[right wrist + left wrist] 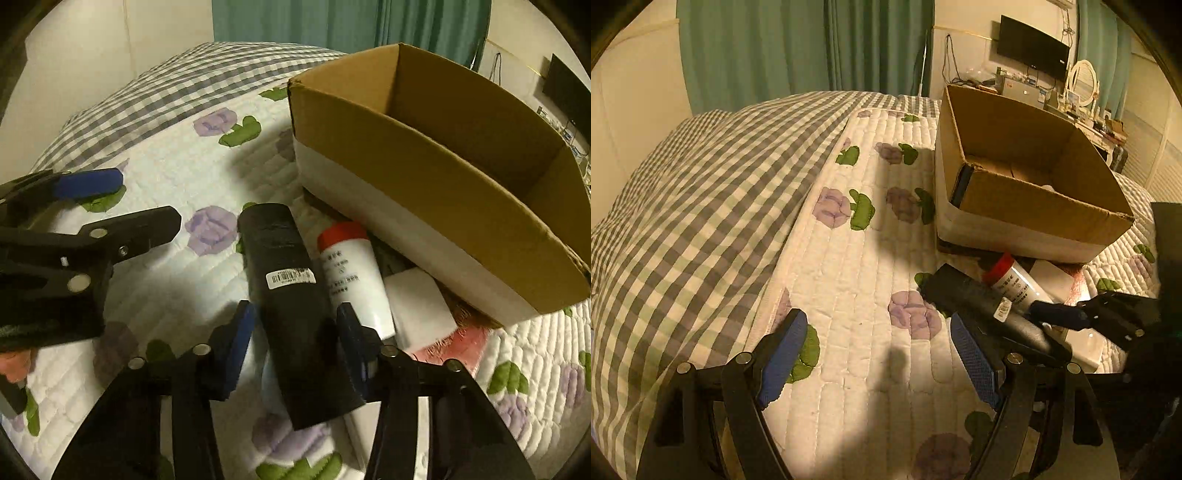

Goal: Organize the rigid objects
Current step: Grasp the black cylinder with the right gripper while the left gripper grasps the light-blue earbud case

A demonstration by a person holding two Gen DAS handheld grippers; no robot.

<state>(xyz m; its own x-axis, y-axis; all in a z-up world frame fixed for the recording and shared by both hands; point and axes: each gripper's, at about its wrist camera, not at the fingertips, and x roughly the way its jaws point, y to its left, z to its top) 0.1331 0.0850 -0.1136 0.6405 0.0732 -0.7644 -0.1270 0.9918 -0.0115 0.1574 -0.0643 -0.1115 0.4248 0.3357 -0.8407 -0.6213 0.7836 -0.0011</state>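
**Right gripper closing on the black bottle beside the cardboard box**

The cardboard box (424,177) stands open on the quilted bed cover (177,155). Just in front of its near wall lie the black bottle (291,295), a white bottle with a red cap (351,273) touching the black one's box-facing side, and a flat white object (417,306) partly under the box edge. The right gripper (295,332) straddles the black bottle's lower half, jaws spread with a narrow gap on each side; contact is not confirmed. The left gripper (875,358) is spread and holds nothing, on the far side of the black bottle from the box.

For a sound grasp, the jaws should close squarely across the bottle's width, the inner finger (351,332) kept clear of the white bottle, then lift before carrying over the box wall.
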